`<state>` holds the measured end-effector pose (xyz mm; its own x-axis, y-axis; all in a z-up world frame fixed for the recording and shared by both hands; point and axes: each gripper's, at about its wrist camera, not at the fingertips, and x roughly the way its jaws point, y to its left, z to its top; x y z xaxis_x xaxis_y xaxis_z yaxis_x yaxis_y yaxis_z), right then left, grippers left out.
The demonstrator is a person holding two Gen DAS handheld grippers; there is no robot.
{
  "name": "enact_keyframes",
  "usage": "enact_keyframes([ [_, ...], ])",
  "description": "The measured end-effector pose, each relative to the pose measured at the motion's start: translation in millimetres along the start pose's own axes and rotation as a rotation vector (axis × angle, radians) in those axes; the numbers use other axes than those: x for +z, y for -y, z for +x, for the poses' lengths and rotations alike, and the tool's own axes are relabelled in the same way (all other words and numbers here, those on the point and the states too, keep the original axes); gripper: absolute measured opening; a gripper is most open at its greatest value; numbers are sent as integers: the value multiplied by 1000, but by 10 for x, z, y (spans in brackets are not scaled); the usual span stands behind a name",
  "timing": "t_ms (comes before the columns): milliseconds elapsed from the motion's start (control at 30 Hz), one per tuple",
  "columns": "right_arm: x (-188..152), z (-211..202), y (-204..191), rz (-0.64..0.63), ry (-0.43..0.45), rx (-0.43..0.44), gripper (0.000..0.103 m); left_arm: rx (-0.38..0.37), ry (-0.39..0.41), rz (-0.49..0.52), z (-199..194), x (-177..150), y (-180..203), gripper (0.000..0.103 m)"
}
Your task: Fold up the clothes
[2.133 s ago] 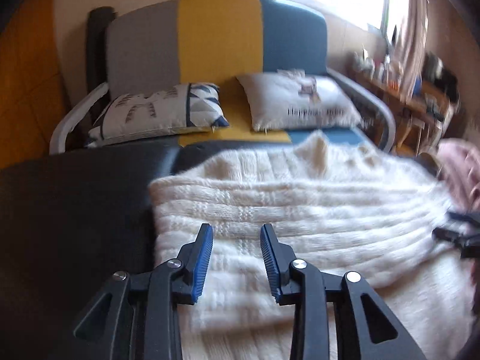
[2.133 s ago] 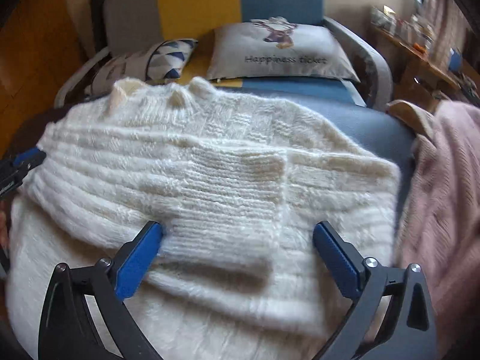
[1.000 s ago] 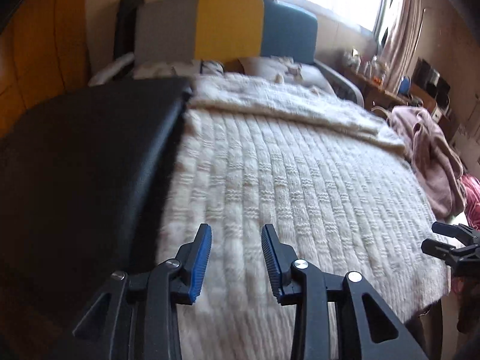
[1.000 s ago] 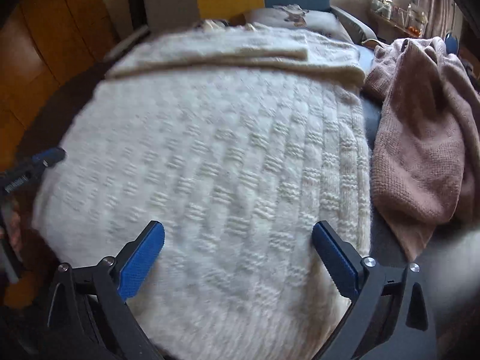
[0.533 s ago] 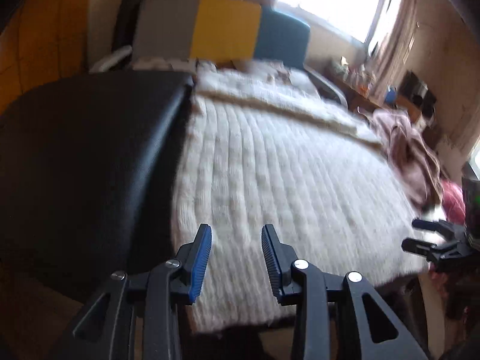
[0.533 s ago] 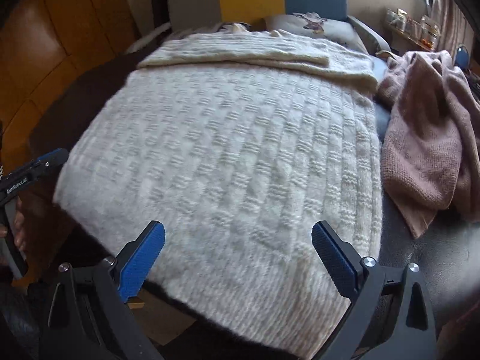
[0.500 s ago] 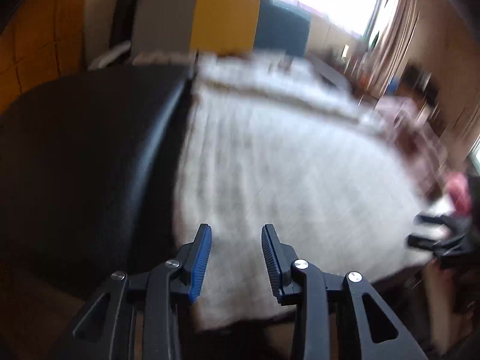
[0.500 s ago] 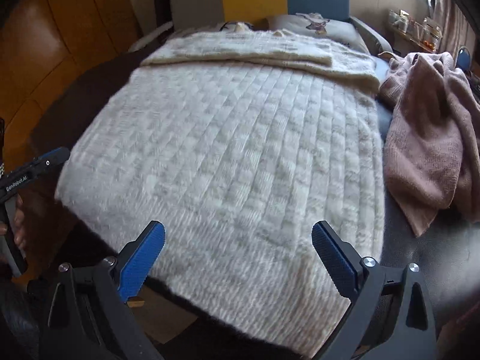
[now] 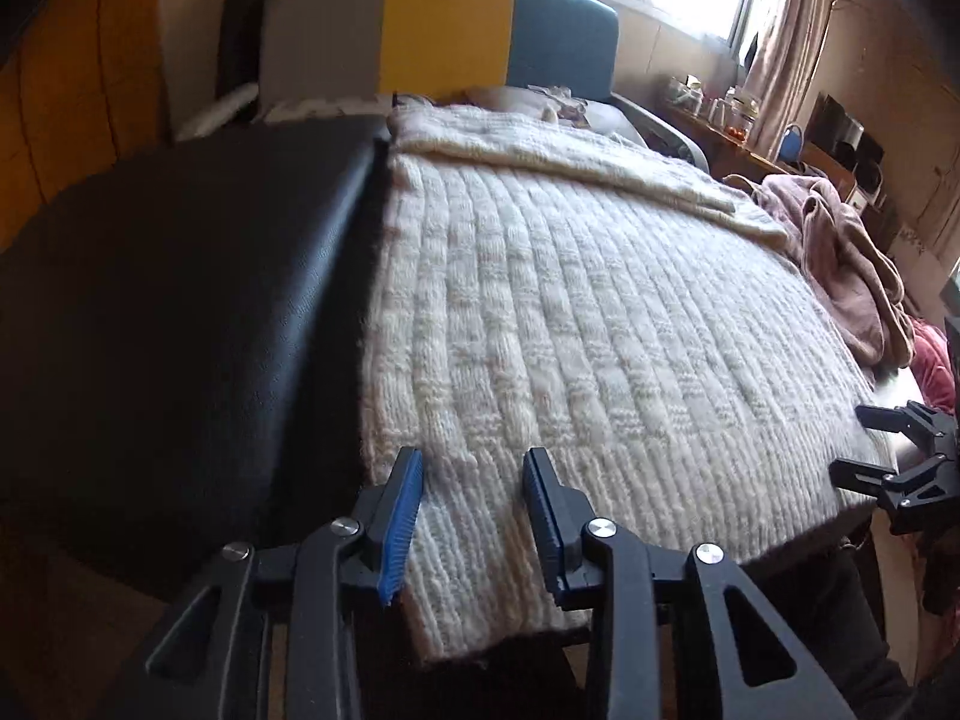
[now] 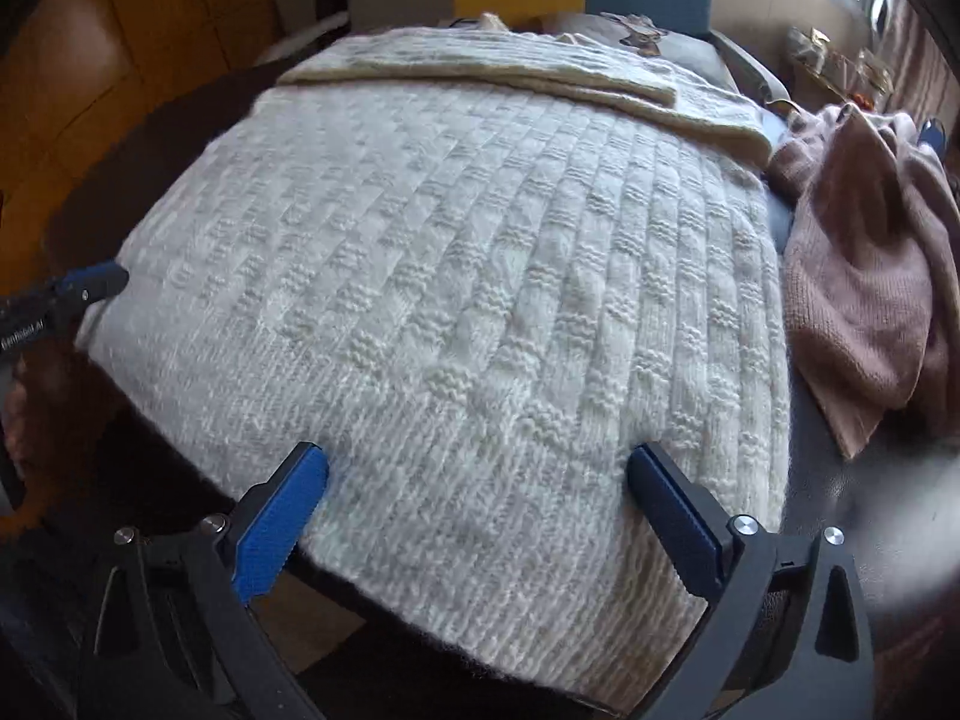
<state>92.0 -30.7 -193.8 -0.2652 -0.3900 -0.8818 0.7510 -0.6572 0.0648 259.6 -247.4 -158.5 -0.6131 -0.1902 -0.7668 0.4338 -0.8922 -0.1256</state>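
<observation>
A cream knit sweater (image 9: 600,324) lies flat on a black padded surface (image 9: 180,300), hem toward me, with its sleeves folded across the far end. My left gripper (image 9: 472,462) hovers over the hem's near left corner, jaws partly open, nothing pinched. In the right wrist view the sweater (image 10: 480,276) fills the frame. My right gripper (image 10: 478,462) stands wide open above the hem's right part, with nothing held. The left wrist view shows the right gripper (image 9: 888,450) at the sweater's right edge. The right wrist view shows the left gripper (image 10: 60,300) at the sweater's left edge.
A pink knit garment (image 9: 840,252) lies crumpled to the right of the sweater, also visible as the pink garment (image 10: 870,276). Behind stands a grey, yellow and blue sofa (image 9: 444,30) with pillows. A cluttered shelf (image 9: 720,108) runs under the window at right.
Both grippers have drawn back from the sweater's collar end to its near hem and sunk slightly toward it. The jaws keep the same gaps. The sweater lies as before.
</observation>
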Motion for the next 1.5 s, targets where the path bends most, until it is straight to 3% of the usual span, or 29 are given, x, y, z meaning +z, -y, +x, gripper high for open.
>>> enact_keyframes([
  [100,45,-211,67,62,46,89,102,-63,63,15,-233,54,105,35],
  [167,25,-348,132,96,80,119,102,-56,37,49,-149,32,165,35],
  [233,-68,-360,223,144,76,177,102,-41,-34,66,54,-7,181,35],
  [267,-147,-352,225,161,58,201,102,-28,-33,69,83,-35,192,35],
  [367,-322,-271,232,166,21,129,101,-22,-26,67,87,-63,213,35],
  [500,-227,-442,252,192,75,157,101,-59,54,39,-103,52,197,35],
  [567,-164,-520,296,213,118,172,101,-27,-7,44,51,55,185,35],
  [667,-144,-210,448,272,7,150,101,0,-50,63,153,36,184,36],
  [733,-182,-191,451,255,11,141,102,7,-64,73,185,23,182,36],
  [933,-153,-332,435,297,39,166,102,-54,5,-40,-13,28,16,36],
  [1033,-140,-276,356,250,9,129,102,10,-85,6,134,-12,50,36],
  [1067,-166,-200,352,236,-21,108,102,8,-76,20,116,-12,80,36],
  [1167,-184,-211,276,182,-4,80,102,-9,-44,43,24,-8,134,36],
  [1267,-191,-223,301,196,3,95,102,-74,-38,18,-83,14,68,36],
  [1500,-95,-215,348,178,-8,103,102,-79,-38,-61,-232,-68,-277,36],
])
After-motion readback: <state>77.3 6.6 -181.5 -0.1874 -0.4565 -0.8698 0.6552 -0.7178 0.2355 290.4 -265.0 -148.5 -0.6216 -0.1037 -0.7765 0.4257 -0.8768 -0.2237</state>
